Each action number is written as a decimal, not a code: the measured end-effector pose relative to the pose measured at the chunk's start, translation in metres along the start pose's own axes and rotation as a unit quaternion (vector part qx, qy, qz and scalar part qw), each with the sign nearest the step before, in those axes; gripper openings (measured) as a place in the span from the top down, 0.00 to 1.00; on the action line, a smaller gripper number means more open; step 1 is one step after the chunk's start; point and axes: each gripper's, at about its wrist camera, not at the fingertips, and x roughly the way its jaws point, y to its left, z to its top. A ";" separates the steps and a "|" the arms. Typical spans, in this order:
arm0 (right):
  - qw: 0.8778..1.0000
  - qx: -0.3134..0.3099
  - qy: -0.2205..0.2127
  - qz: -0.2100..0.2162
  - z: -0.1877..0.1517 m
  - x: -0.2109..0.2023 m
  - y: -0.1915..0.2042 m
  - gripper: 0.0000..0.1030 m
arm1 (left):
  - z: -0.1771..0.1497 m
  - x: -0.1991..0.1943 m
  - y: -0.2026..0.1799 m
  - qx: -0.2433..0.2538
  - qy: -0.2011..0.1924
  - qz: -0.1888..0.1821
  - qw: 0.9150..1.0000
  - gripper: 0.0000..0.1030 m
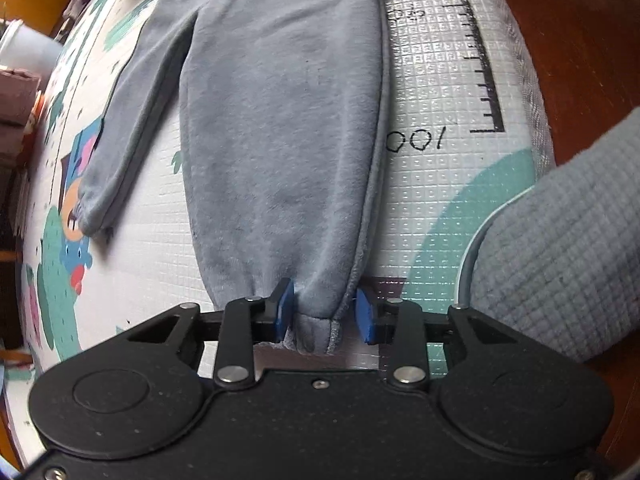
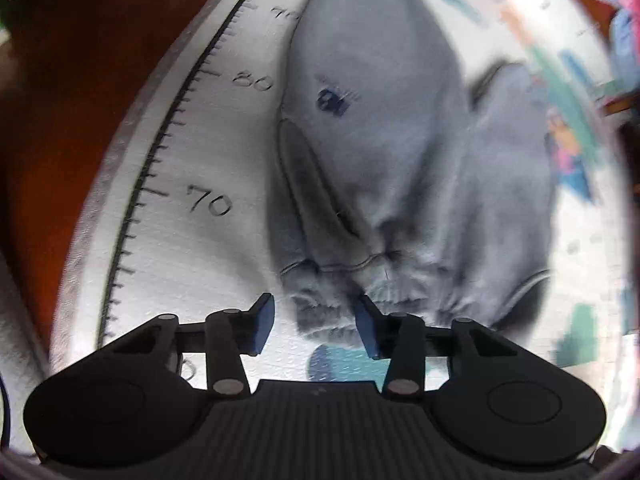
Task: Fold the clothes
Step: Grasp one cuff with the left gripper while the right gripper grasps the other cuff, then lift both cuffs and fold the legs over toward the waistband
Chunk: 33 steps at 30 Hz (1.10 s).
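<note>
Grey fleece trousers [image 1: 280, 128] lie flat on a white patterned play mat [image 1: 436, 184]. In the left wrist view my left gripper [image 1: 325, 312] is open, its blue pads [image 1: 285, 308] on either side of one leg's elastic cuff [image 1: 316, 332], not pressing it. The other leg [image 1: 132, 120] lies to the left. In the right wrist view my right gripper [image 2: 316, 330] is open around the gathered waistband corner [image 2: 324, 308] of the trousers [image 2: 380, 140]. A small dark logo [image 2: 332, 100] shows on the fabric. This view is motion-blurred.
A ruler scale [image 1: 480, 60] is printed along the mat's edge, also in the right wrist view [image 2: 160, 152]. Brown floor [image 1: 580, 40] lies beyond it. A grey knit sleeve [image 1: 560, 248] fills the right. A white bucket [image 1: 24, 52] and boxes stand far left.
</note>
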 end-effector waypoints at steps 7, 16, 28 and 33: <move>1.000 -0.009 -0.003 -0.022 0.001 -0.006 0.024 0.65 | -0.006 -0.026 -0.023 -0.021 0.006 0.015 1.000 0.67; 0.999 0.048 -0.012 -0.011 -0.013 -0.010 0.009 0.87 | 0.000 -0.061 -0.030 -0.111 0.000 0.038 0.993 0.87; 0.955 0.288 -0.073 0.005 -0.040 -0.068 -0.064 0.89 | 0.010 -0.129 0.150 -0.198 -0.057 0.017 0.978 0.89; 0.903 0.418 -0.099 -0.006 -0.079 -0.068 -0.106 0.89 | 0.026 -0.106 0.245 -0.226 -0.066 -0.017 0.972 0.89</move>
